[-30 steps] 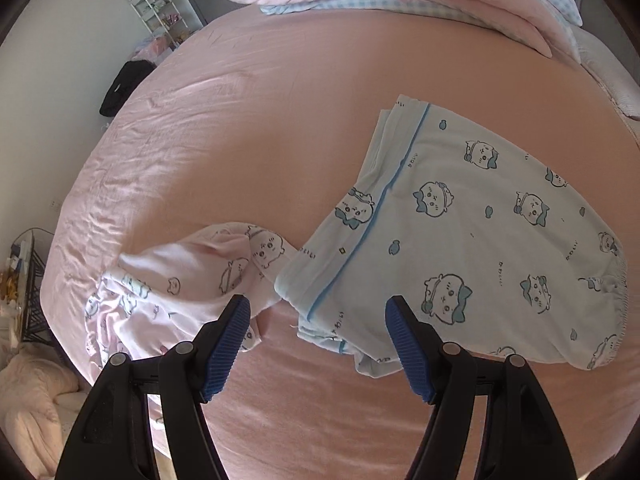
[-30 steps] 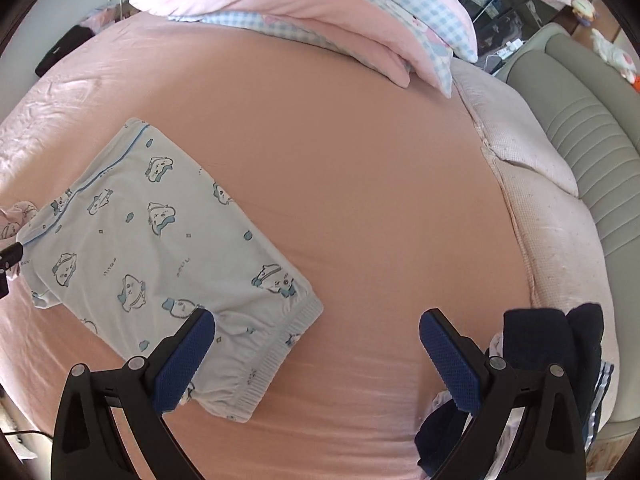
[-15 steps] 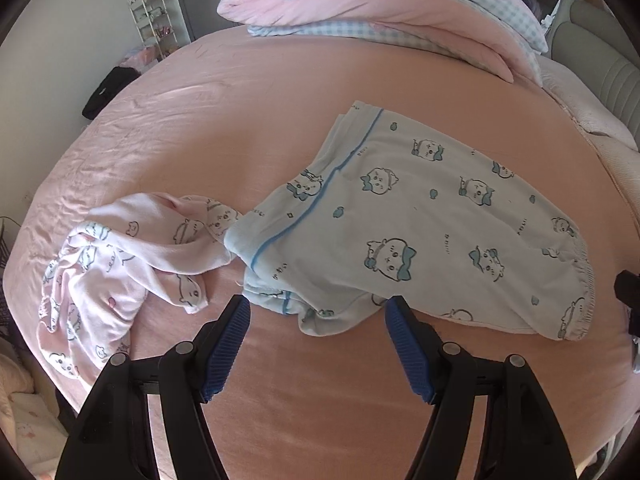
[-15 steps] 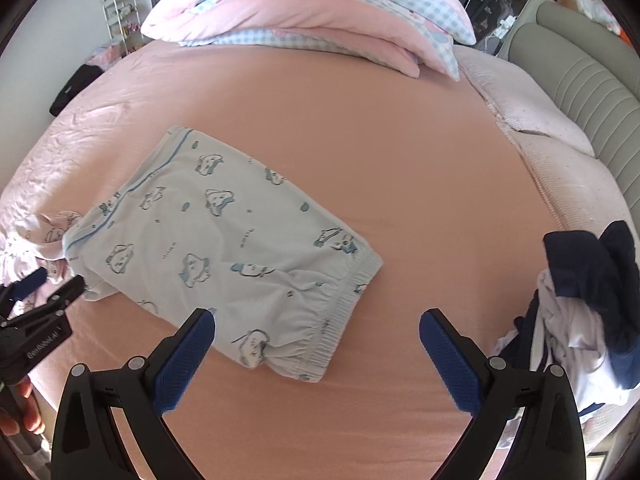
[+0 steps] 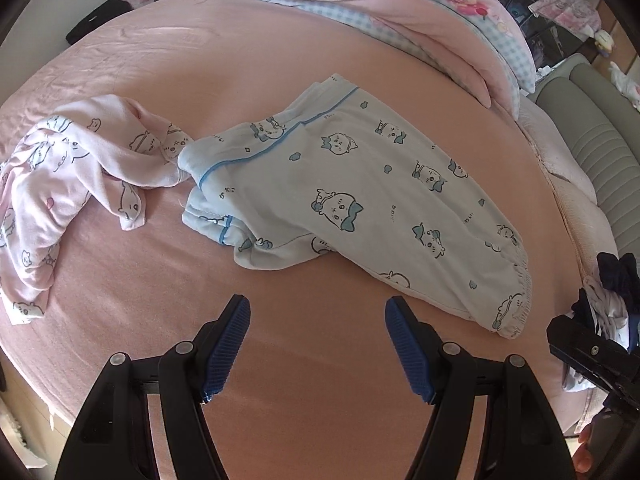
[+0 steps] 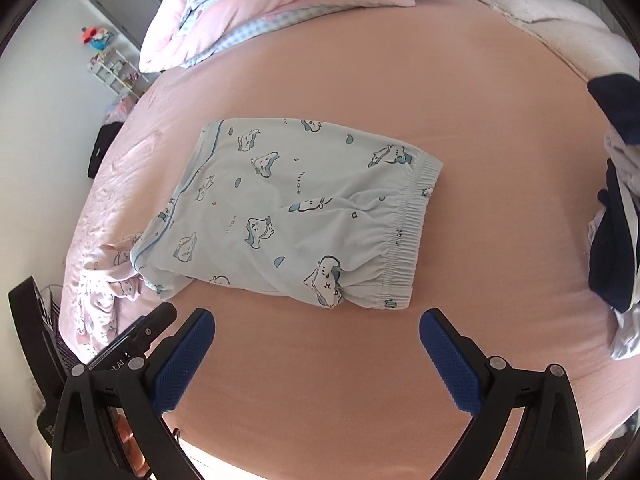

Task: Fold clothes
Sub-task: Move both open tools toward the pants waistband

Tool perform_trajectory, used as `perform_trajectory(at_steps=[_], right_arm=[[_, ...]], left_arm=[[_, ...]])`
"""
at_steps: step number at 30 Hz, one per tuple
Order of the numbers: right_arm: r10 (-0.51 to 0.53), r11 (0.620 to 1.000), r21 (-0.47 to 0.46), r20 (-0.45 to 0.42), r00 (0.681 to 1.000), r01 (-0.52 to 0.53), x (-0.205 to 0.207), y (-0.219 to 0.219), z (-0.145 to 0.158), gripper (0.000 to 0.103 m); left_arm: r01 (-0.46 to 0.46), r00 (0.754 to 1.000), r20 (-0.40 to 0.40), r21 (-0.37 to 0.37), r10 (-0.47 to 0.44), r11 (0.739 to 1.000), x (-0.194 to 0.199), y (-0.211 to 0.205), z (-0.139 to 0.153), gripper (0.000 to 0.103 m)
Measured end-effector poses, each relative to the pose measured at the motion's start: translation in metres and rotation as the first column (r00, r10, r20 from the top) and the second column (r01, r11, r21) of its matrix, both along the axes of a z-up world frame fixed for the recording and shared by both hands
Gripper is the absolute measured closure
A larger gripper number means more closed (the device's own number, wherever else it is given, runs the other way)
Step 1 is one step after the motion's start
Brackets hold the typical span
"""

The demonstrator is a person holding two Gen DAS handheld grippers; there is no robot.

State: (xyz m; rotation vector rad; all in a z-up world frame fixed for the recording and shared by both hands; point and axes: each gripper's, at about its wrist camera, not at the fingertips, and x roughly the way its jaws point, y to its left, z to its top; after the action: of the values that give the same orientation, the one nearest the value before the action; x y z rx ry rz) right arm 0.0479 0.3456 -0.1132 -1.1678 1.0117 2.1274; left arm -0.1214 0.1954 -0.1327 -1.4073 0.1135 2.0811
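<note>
On the pink bed sheet (image 5: 320,80) the blue printed pajama shorts (image 5: 360,200) now lie nearer my empty, wide-open left gripper (image 5: 318,346) and right gripper (image 6: 316,356), ready for grasping.

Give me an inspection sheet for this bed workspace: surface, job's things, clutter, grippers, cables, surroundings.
Surface: pink sheet, lightly wrinkled at the far side.
Job's things: blue shorts lying mostly flat, leg end bunched; pink garment crumpled, touching the shorts' leg end.
Clutter: dark clothes pile at the bed's edge; folded quilt at the far side.
Grippers: left gripper open, nothing between its fingers, short of the shorts; right gripper open, empty, near the waistband.
Cables: nothing seen.
Surroundings: grey headboard; small shelf by the wall; black item beyond the bed.
</note>
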Motion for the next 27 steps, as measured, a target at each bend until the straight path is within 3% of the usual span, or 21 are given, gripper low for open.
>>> perform_trajectory(at_steps=[4,9,13,22,25,27], right_arm=[[-0.065,0.996,-0.071,-0.059,0.996,0.061,0.008,-0.001,-0.007,0.001],[-0.093,0.991,-0.102,-0.061,0.994,0.086,0.011,-0.004,-0.016,0.001],[-0.123,0.981,-0.162,-0.087,0.989,0.108,0.015,-0.005,-0.028,0.001],[-0.285,0.896,-0.406,-0.216,0.934,0.179,0.026,0.002,-0.058,0.001],[-0.343,0.865,-0.457,-0.242,0.908,0.205,0.031,0.006,-0.067,0.001],[-0.374,0.848,-0.485,-0.257,0.891,0.216,0.033,0.009,-0.073,0.001]], left_arm=[[0.005,0.999,0.036,0.023,-0.006,1.0,0.004,0.001,-0.005,0.034],[0.012,0.995,0.099,0.025,-0.014,1.0,0.005,0.005,-0.022,0.034],[-0.031,0.986,0.166,0.072,0.018,0.997,-0.002,-0.001,-0.033,0.034],[-0.086,0.958,0.284,0.144,0.042,0.986,-0.02,-0.008,-0.034,0.034],[-0.046,0.944,0.331,0.112,0.006,0.993,-0.024,-0.005,-0.033,0.034],[-0.029,0.927,0.376,0.131,-0.022,0.991,-0.028,-0.01,-0.028,0.034]])
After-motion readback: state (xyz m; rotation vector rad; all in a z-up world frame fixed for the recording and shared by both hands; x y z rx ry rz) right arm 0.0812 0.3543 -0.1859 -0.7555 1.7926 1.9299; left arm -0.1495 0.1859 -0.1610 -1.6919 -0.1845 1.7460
